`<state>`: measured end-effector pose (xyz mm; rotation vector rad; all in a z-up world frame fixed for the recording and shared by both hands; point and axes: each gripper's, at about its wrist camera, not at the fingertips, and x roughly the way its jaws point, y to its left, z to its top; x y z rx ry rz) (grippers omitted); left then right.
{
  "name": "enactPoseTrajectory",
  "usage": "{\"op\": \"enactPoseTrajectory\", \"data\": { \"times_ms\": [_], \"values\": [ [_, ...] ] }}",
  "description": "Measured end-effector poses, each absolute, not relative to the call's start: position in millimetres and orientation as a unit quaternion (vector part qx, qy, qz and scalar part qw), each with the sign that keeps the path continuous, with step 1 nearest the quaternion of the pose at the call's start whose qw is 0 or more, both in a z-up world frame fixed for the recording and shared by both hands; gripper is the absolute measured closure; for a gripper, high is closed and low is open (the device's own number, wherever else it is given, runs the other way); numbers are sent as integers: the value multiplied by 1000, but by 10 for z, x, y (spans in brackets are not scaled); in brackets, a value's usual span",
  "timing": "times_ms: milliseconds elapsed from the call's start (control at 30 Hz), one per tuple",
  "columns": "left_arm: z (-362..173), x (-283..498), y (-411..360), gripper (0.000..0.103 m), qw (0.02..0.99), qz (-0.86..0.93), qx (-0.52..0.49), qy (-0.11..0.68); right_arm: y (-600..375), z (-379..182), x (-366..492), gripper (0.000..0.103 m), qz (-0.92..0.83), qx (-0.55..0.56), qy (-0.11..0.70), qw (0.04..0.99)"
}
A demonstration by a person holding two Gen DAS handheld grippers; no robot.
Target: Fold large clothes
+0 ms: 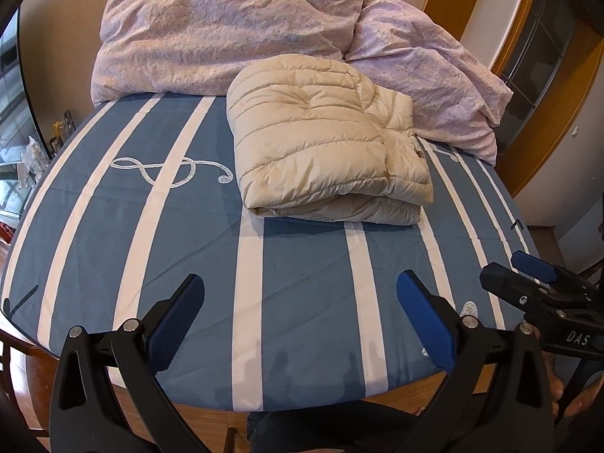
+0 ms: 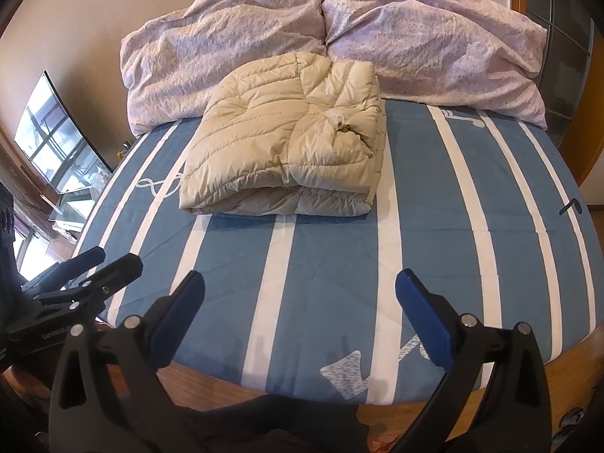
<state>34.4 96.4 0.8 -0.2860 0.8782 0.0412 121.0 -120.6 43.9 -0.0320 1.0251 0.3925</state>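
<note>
Jacket (image 1: 324, 139), cream and quilted, lies folded in a compact bundle at frame centre on the striped bed (image 1: 188, 245), before the duvet (image 1: 226, 30). Left gripper (image 1: 300, 324) and right gripper (image 2: 300, 324): jaws wide, empty, well apart from it. Folding appears complete; next move likely only tidying or withdrawal.

Black plastic arms with silver rivets are seen on the left tongs (image 1: 300, 324) and right tongs (image 2: 300, 322). Blue textured pads (image 1: 424, 321) are fitted inside. White lettering is printed on each body.
</note>
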Motion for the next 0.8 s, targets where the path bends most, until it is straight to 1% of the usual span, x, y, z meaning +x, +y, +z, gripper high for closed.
{"op": "enactPoseTrajectory", "data": {
  "times_ms": [800],
  "values": [
    [-19, 370, 927, 1, 894, 15, -143, 425, -1221, 394, 1233, 2, 185, -3, 495, 849]
  ]
}}
